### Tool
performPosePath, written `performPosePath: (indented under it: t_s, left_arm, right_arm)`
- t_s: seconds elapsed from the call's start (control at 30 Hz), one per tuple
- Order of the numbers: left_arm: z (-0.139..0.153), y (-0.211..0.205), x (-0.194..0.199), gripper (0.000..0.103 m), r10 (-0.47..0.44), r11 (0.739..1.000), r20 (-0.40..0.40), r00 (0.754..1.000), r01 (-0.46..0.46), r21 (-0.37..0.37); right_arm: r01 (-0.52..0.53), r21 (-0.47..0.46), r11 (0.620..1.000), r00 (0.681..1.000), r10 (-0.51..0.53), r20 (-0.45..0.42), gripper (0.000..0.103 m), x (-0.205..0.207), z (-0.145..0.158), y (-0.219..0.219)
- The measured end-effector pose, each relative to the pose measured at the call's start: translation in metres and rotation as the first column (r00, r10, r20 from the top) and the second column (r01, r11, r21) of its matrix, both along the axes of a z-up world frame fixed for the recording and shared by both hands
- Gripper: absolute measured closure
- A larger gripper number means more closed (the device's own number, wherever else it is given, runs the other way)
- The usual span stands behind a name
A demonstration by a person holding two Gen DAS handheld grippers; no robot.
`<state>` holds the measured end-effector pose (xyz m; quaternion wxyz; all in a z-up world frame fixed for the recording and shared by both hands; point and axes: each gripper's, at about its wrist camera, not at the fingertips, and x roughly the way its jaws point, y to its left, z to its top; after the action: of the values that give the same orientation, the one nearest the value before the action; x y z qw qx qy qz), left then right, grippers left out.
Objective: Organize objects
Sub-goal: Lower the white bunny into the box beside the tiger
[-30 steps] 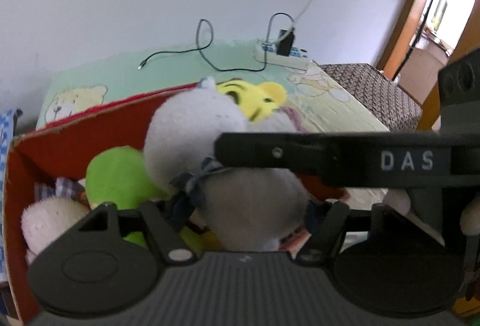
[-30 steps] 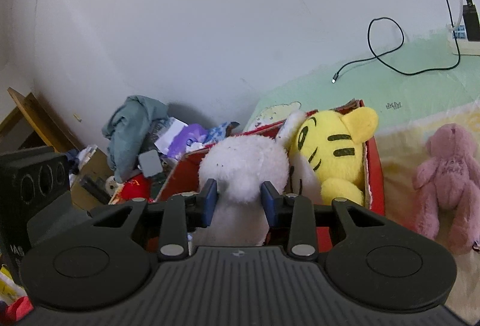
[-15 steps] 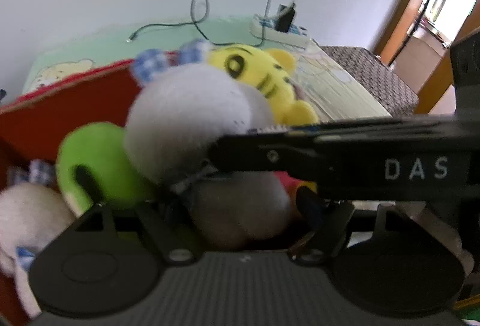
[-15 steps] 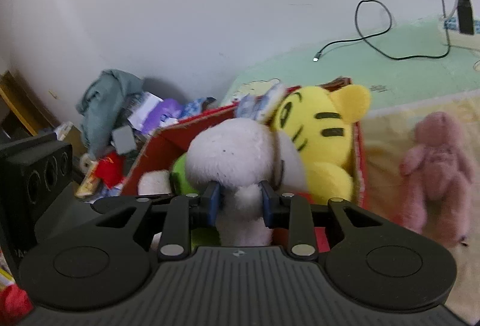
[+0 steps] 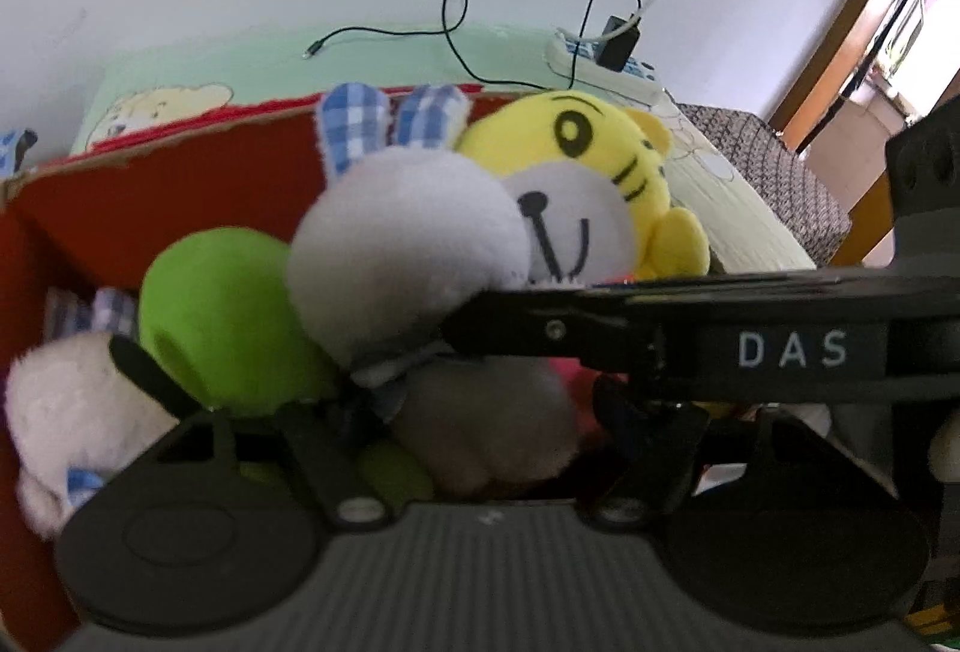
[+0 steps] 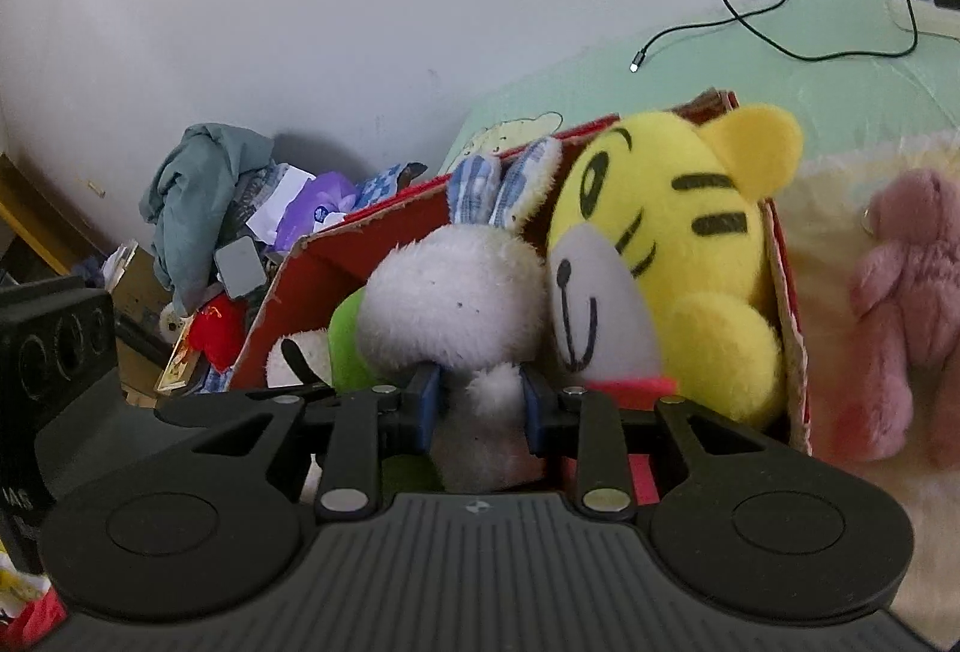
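A red cardboard box (image 5: 150, 196) (image 6: 324, 280) on the bed holds several plush toys. My right gripper (image 6: 480, 400) is shut on the neck of a white bunny (image 6: 450, 304) with blue checked ears, low in the box. The bunny (image 5: 408, 244) lies between a green plush (image 5: 222, 316) and a yellow tiger (image 5: 600, 160) (image 6: 678, 208). My left gripper (image 5: 480, 412) stands open around the bunny's grey body, its pads a little apart from it. The right tool's black side bar (image 5: 780, 346) crosses the left wrist view.
Another white plush (image 5: 66, 412) sits at the box's left end. A pink bear (image 6: 906, 304) lies on the bed right of the box. A power strip (image 5: 600, 58) with black cables is by the wall. Clothes and clutter (image 6: 204, 196) pile up left of the bed.
Both grippers have sunk with the bunny into the box. Its head has tipped so that the checked ears show. The left jaws have widened and the right jaws have narrowed on the neck.
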<state>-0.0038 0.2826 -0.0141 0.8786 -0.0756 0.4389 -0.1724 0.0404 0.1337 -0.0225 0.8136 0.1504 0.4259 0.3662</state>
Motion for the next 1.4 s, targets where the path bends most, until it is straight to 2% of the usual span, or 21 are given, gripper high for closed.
performPosePath:
  t_s: [0.1,0.17,0.3,0.43,0.7,0.87,1.13,1.4]
  left_arm:
    - [0.002,-0.005,0.001,0.025,0.000,1.000,-0.003,1.000,0.000,0.005]
    - [0.003,-0.013,-0.001,0.021,-0.006,1.000,0.006,1.000,0.006,0.027]
    - [0.003,-0.026,0.002,0.017,-0.008,0.997,0.001,1.000,0.008,0.076]
    - [0.003,-0.022,0.003,0.018,-0.007,0.998,-0.004,1.000,0.007,0.066]
    - [0.006,-0.018,-0.005,0.020,0.010,0.998,-0.015,1.000,-0.009,0.059]
    - [0.006,-0.021,-0.002,0.019,0.023,0.997,-0.033,0.999,-0.020,0.078]
    - [0.006,-0.018,0.002,0.019,0.043,0.997,-0.063,0.997,-0.038,0.068]
    - [0.006,-0.020,0.002,0.018,0.041,0.997,-0.066,0.997,-0.036,0.075]
  right_arm:
    - [0.015,-0.010,1.000,1.000,-0.015,-0.006,0.076,-0.001,0.001,-0.005]
    - [0.023,-0.014,1.000,1.000,-0.023,0.002,0.080,-0.003,0.003,-0.011]
    - [0.013,-0.041,0.999,0.999,-0.012,0.029,0.075,-0.009,0.006,-0.010]
    - [0.049,0.017,0.999,0.999,-0.049,0.020,0.071,-0.008,0.011,-0.017]
    - [0.085,0.131,0.988,0.991,-0.097,0.093,0.071,-0.007,0.028,-0.020]
    - [0.085,0.075,0.994,0.987,-0.095,0.129,0.071,0.000,0.020,0.002]
    - [0.070,0.035,0.997,0.992,-0.074,0.101,0.075,-0.001,0.008,-0.002]
    - [0.087,0.080,0.993,0.994,-0.092,0.061,0.074,-0.001,0.006,-0.012]
